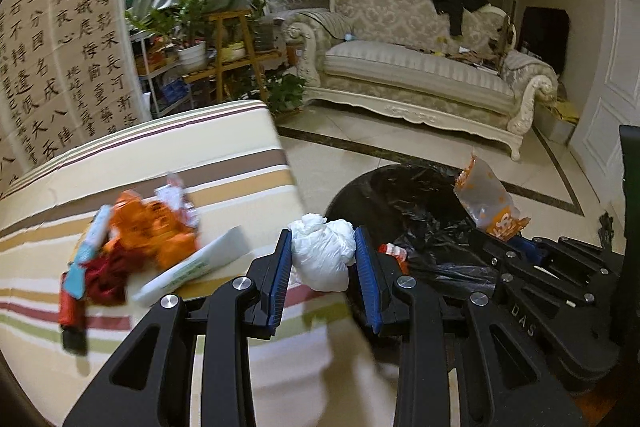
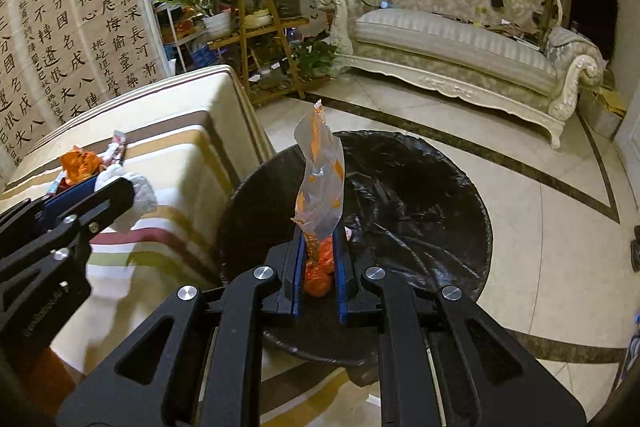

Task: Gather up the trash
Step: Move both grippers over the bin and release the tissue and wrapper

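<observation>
My left gripper (image 1: 323, 247) is shut on a crumpled white tissue wad (image 1: 322, 253), held at the table's right edge beside the bin; the same gripper (image 2: 108, 193) and tissue wad (image 2: 138, 201) show at left in the right wrist view. Over the bin lined with a black bag (image 2: 400, 195) my right gripper (image 2: 319, 247) is shut on an orange-and-clear snack wrapper (image 2: 322, 183) that stands up from its jaws. That wrapper (image 1: 486, 201) and the bin (image 1: 412, 199) appear at right in the left wrist view. More trash (image 1: 140, 227) lies on the striped table: orange wrappers, a red-and-blue packet, a white carton.
The striped table (image 1: 180, 155) ends just left of the bin. A red-and-white piece (image 1: 394, 251) lies inside the bin. Tiled floor (image 2: 540, 227) spreads beyond, with a cream sofa (image 1: 420, 67), a wooden plant stand (image 1: 236, 55) and a calligraphy screen (image 1: 60, 47) behind.
</observation>
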